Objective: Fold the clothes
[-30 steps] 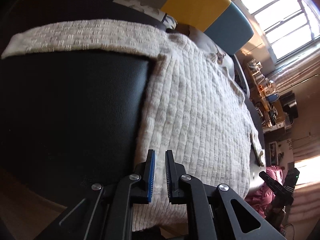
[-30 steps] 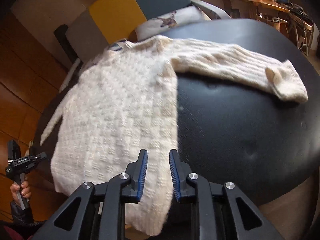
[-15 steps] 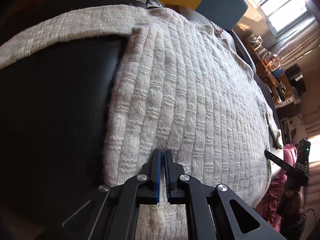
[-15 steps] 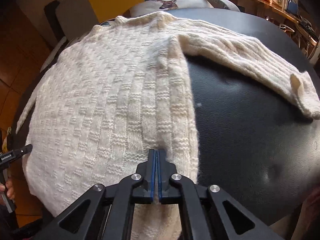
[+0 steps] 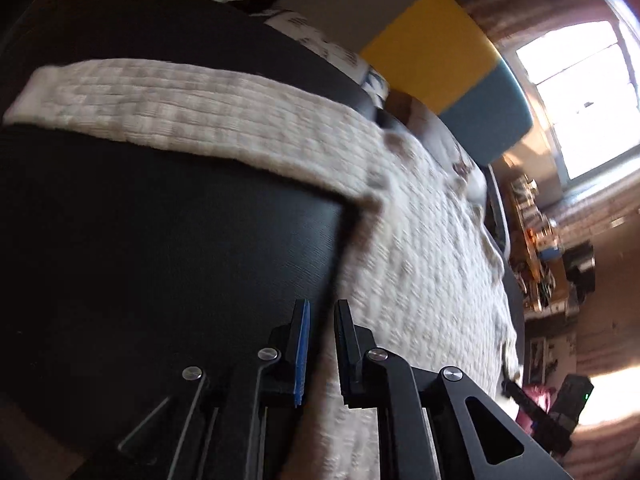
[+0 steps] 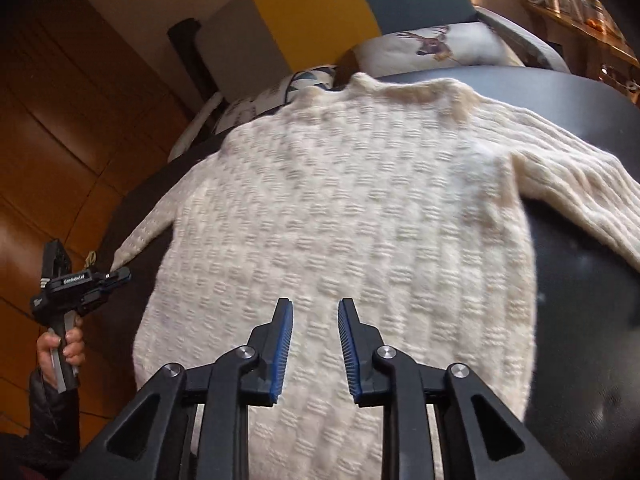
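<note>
The left gripper (image 5: 320, 316), spread and holding nothing, was seen over the sweater's left edge, and the right gripper (image 6: 315, 312), likewise spread and empty, over its near hem. The cream knitted sweater (image 6: 340, 216) was spread flat on a black padded surface (image 6: 580, 320), collar far, hem near, long axis running near to far, sleeves stretched sideways. It was judged soft, thick, limp and fairly light, best pinched at hem corners or cuffs.
</note>
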`<state>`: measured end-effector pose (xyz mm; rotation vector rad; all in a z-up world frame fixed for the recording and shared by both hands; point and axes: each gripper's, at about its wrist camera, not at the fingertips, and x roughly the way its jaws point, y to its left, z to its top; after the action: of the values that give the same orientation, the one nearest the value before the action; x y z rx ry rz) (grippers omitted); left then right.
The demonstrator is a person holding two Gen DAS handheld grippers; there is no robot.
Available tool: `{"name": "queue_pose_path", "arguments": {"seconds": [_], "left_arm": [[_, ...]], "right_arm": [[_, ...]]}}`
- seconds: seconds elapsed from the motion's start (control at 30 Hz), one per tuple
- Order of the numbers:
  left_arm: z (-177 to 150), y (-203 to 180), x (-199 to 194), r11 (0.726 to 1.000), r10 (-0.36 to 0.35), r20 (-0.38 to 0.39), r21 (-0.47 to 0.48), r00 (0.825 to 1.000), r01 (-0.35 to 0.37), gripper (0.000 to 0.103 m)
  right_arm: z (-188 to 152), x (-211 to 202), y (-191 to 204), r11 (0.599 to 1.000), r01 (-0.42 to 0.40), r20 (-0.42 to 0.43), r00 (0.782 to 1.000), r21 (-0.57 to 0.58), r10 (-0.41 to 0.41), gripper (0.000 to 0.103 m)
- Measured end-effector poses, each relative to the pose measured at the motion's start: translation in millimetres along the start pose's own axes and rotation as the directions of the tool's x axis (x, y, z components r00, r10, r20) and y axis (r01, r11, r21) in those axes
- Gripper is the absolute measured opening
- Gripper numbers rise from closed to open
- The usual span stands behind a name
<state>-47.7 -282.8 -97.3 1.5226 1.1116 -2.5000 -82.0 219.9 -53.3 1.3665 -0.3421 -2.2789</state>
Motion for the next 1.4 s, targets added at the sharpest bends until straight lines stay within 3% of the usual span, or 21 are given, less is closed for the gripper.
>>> {"name": "queue_pose_path", "arguments": {"seconds": [0.1, 0.17, 0.27, 0.4, 0.57, 0.73, 0.8, 0.83, 0.87, 0.97, 1.07, 1.13, 1.2, 1.33, 1.4], "left_arm": [[37, 59, -17, 0.983, 0.08, 0.061, -0.17, 0.995, -0.069, 0.013], [60, 100, -37, 0.955, 0.154, 0.104, -0.269, 0.982, -0.122, 0.015], [85, 154, -61, 0.908, 0.196, 0.136, -0.399, 0.971, -0.128, 0.021], [113, 195, -77, 0.878, 0.275, 0.149, -0.441, 0.95, -0.185, 0.031], [138, 213, -70, 0.882, 0.292, 0.151, -0.424, 0.944, -0.205, 0.039], [156, 207, -48, 0.9, 0.353, 0.114, -0.314, 0.929, -0.303, 0.048], [157, 199, -39, 0.921, 0.327, 0.112, -0.26, 0.939, -0.29, 0.048], [156, 195, -34, 0.935, 0.3, 0.11, -0.23, 0.948, -0.269, 0.044], [156, 190, -29, 0.945, 0.286, 0.106, -0.197, 0.952, -0.261, 0.017], [153, 175, -23, 0.944, 0.317, 0.147, -0.14, 0.937, -0.298, 0.011], [158, 169, -53, 0.959, 0.261, 0.286, -0.185, 0.922, -0.214, 0.011], [165, 164, -74, 0.964, 0.242, 0.368, -0.2, 0.898, -0.178, 0.011], [173, 157, -88, 0.962, 0.257, 0.426, -0.198, 0.867, -0.187, 0.011], [179, 162, -79, 0.931, 0.362, 0.402, -0.191, 0.841, -0.309, 0.011], [183, 172, -59, 0.912, 0.409, 0.342, -0.19, 0.846, -0.363, 0.011]], "right_arm": [[12, 29, 25, 0.999, -0.033, -0.036, 0.999, -0.037, 0.032, 0.023], [17, 46, 39, 0.998, -0.04, -0.06, 0.998, -0.056, 0.037, 0.023], [23, 70, 55, 0.996, -0.051, -0.097, 0.994, -0.074, 0.043, 0.023], [31, 93, 72, 0.994, -0.056, -0.128, 0.991, -0.096, 0.044, 0.023], [43, 112, 94, 0.988, -0.058, -0.15, 0.988, -0.141, 0.036, 0.023], [60, 128, 117, 0.981, -0.066, -0.164, 0.986, -0.185, 0.035, 0.023], [68, 136, 127, 0.976, -0.067, -0.169, 0.985, -0.206, 0.032, 0.023], [74, 140, 132, 0.972, -0.063, -0.168, 0.986, -0.225, 0.025, 0.023], [82, 144, 138, 0.967, -0.055, -0.157, 0.987, -0.247, 0.016, 0.023], [109, 156, 153, 0.951, -0.031, -0.116, 0.993, -0.308, -0.006, 0.023], [141, 172, 163, 0.936, 0.019, -0.076, 0.996, -0.351, -0.048, 0.023], [161, 185, 167, 0.926, 0.047, -0.059, 0.995, -0.375, -0.075, 0.023], [179, 203, 164, 0.916, 0.118, -0.054, 0.987, -0.383, -0.149, 0.023], [202, 254, 147, 0.914, 0.172, -0.149, 0.959, -0.367, -0.24, 0.023], [207, 266, 144, 0.912, 0.178, -0.146, 0.958, -0.37, -0.246, 0.022]]}}
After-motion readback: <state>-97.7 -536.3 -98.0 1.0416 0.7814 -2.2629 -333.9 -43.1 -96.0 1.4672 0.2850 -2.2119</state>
